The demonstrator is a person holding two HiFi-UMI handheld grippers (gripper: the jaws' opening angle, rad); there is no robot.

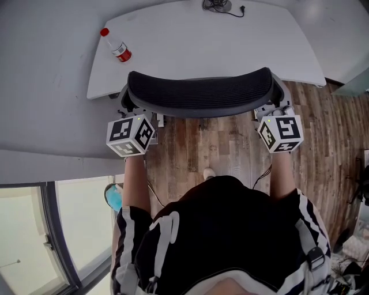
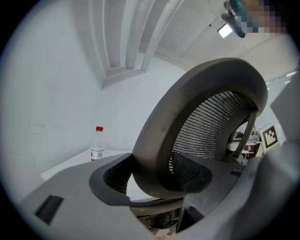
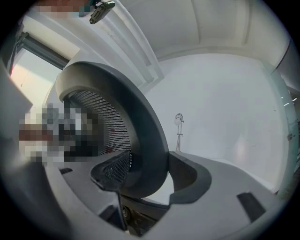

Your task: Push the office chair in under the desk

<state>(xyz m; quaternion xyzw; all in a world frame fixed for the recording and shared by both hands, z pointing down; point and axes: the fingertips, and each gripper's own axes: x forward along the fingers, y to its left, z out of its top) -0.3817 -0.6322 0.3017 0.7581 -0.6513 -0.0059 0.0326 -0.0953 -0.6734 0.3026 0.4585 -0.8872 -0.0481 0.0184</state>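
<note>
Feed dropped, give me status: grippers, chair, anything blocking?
Left gripper and right gripper both clamped on the chair backrest, top rim. Backrest at the desk near edge. Bottle on desk, clear of chair; under-desk hidden.

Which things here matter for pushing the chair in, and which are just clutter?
In the job:
- office chair, its backrest rim clamped by the left gripper and the right gripper
- white desk

Lying about:
- water bottle, upright near the desk's left end
- black cable at the desk's far edge
</note>
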